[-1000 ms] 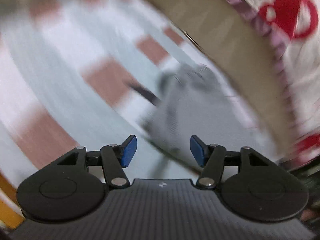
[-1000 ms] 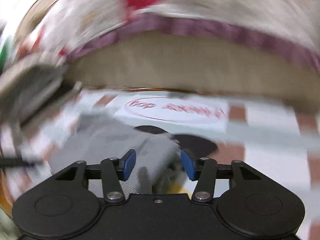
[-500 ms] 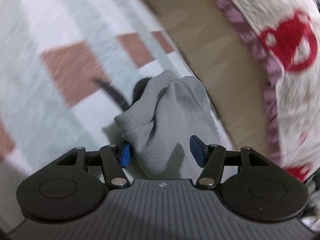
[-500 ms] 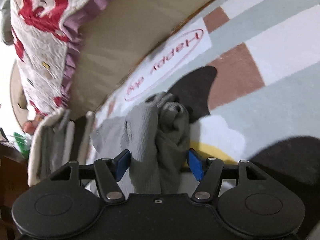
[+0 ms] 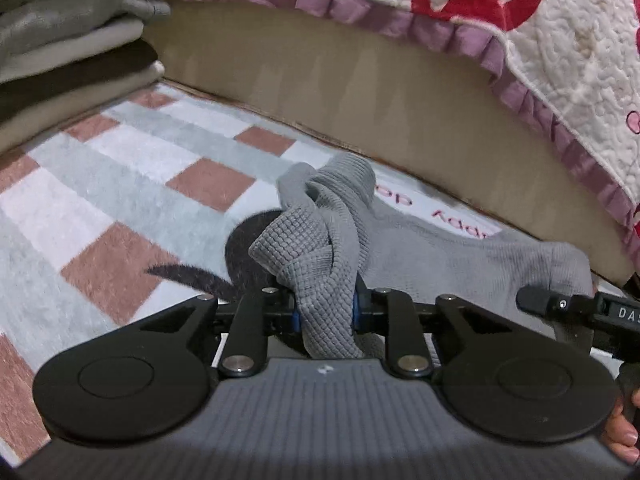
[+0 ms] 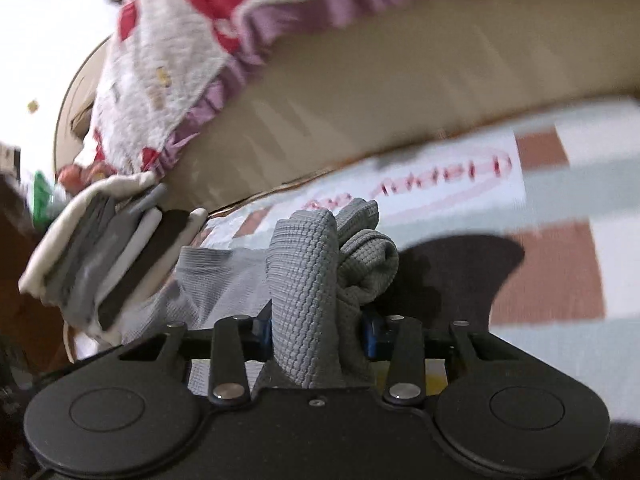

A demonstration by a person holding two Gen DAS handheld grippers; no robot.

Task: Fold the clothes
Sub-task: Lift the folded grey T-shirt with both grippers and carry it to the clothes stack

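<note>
Grey garment [image 5: 320,264] now pinched in just-closed left tongs [image 5: 325,314] and right tongs [image 6: 318,330], loose before.

Rug [image 5: 132,184] on floor: checked in pale grey-green, white and brick-brown, with a dark patch [image 6: 460,268] mid-rug and a white panel [image 6: 440,176] at its far edge carrying red script in an oval; lettering blurred. Along rug's far edge, a tan upholstered base [image 5: 360,92], plain. Over its top hangs a cream quilted cover [image 5: 568,44] with red motifs and a purple ruffled hem [image 5: 472,40]. Right-wrist view: something green [image 6: 40,196] at far left, too blurred to identify.
</note>
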